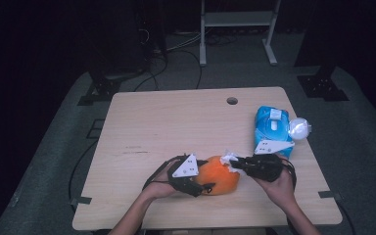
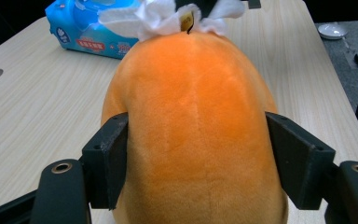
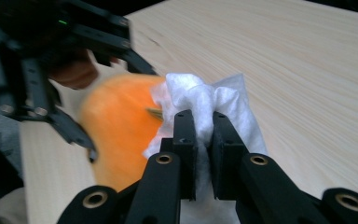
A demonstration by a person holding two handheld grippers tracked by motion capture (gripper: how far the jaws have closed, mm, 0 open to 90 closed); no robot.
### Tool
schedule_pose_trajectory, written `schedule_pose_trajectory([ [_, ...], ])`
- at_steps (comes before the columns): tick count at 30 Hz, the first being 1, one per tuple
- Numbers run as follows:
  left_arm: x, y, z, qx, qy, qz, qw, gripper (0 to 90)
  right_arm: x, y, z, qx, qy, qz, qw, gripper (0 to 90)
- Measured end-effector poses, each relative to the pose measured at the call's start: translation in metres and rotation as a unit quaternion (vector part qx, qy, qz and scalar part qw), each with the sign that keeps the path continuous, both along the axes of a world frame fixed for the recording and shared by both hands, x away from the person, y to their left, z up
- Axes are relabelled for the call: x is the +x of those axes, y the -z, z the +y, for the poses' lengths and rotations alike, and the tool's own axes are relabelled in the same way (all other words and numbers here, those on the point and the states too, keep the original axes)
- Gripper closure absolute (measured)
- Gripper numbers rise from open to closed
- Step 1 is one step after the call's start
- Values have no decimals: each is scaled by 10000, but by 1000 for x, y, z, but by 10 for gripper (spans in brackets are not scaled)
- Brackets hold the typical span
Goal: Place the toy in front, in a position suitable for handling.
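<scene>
1. The left gripper (image 1: 201,187) sits in the lower middle of the high view, held by the person's left hand (image 1: 162,185); in the left gripper view its two black jaws stand partly open and press against both sides of the orange plush toy (image 2: 193,126), so it has hold of the toy.
2. The right gripper (image 1: 235,164) sits just right of centre in the lower half of the high view, held by the person's right hand (image 1: 278,187); in the right gripper view its jaws stand nearly closed, with a crumpled white wipe (image 3: 205,105) pinched between them.
3. The orange plush toy lies on the table (image 1: 176,122) in the lower middle of the high view, between the two grippers; the wipe touches the toy's upper right end there, and in the left gripper view it lies bunched at the top of the toy, by a small dark stem (image 2: 186,22).
4. A blue wipes pack (image 1: 270,128) lies in the right half of the high view, above the right gripper and near the table's right edge; a round white lid (image 1: 299,129) sits just beside the pack's right side.
5. A round hole (image 1: 232,101) shows in the table near its far edge, upper centre of the high view.
</scene>
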State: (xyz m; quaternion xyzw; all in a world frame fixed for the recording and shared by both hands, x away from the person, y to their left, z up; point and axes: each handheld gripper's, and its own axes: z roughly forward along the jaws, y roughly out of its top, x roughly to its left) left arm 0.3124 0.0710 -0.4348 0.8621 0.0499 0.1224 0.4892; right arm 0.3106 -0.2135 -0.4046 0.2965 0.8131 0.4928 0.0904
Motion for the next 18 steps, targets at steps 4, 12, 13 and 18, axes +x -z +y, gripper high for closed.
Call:
schedule_pose_trajectory([
  [4, -1, -1, -1, 49, 46, -55, 10000, 280, 3, 5, -10, 27, 93, 181, 9998, 814],
  [12, 7, -2, 1, 11, -308, 545, 9980, 108, 2, 4, -5, 0, -73, 266, 9996, 816],
  [13, 7, -2, 0, -11, -309, 609, 9977, 113, 2, 5, -6, 7, -73, 272, 9996, 816],
  [18, 0, -7, -5, 93, -315, 177, 9993, 259, -3, -2, 2, 159, -255, 138, 9995, 819],
])
